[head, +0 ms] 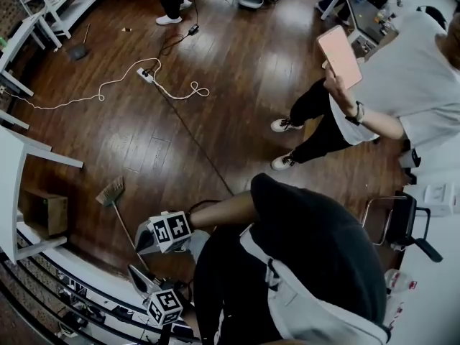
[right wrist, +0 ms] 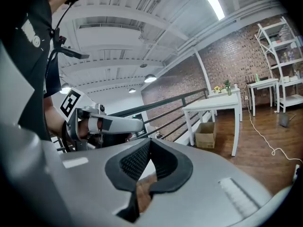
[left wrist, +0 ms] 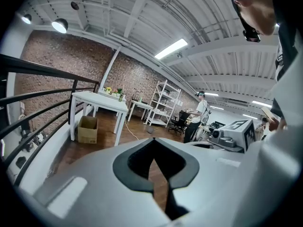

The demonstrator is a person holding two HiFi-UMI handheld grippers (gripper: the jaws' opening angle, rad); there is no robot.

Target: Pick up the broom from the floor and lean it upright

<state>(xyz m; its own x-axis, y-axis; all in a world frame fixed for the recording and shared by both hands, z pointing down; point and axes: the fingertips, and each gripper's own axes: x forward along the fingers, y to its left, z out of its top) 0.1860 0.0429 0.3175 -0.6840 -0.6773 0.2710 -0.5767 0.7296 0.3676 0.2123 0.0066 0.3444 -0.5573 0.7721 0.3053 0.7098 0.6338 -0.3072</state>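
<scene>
The broom [head: 113,192] lies on the wooden floor in the head view, its straw head at the left and its thin handle running down-right toward my grippers. My right gripper [head: 141,244] hovers over the handle's near end, jaws shut and empty. My left gripper [head: 133,272] sits just below it beside the railing, also shut with nothing in it. In the left gripper view the left gripper [left wrist: 160,176] shows its dark pads closed together, with the right gripper's marker cube [left wrist: 239,129] off to the right. In the right gripper view the right gripper [right wrist: 142,187] is likewise closed; no broom shows there.
A white table [head: 25,153] and a cardboard box [head: 47,210] stand at the left, and a black railing [head: 43,300] runs along the lower left. A white extension cord [head: 154,77] and a black cable [head: 195,135] cross the floor. A person holding a pink tablet [head: 339,54] stands at the right.
</scene>
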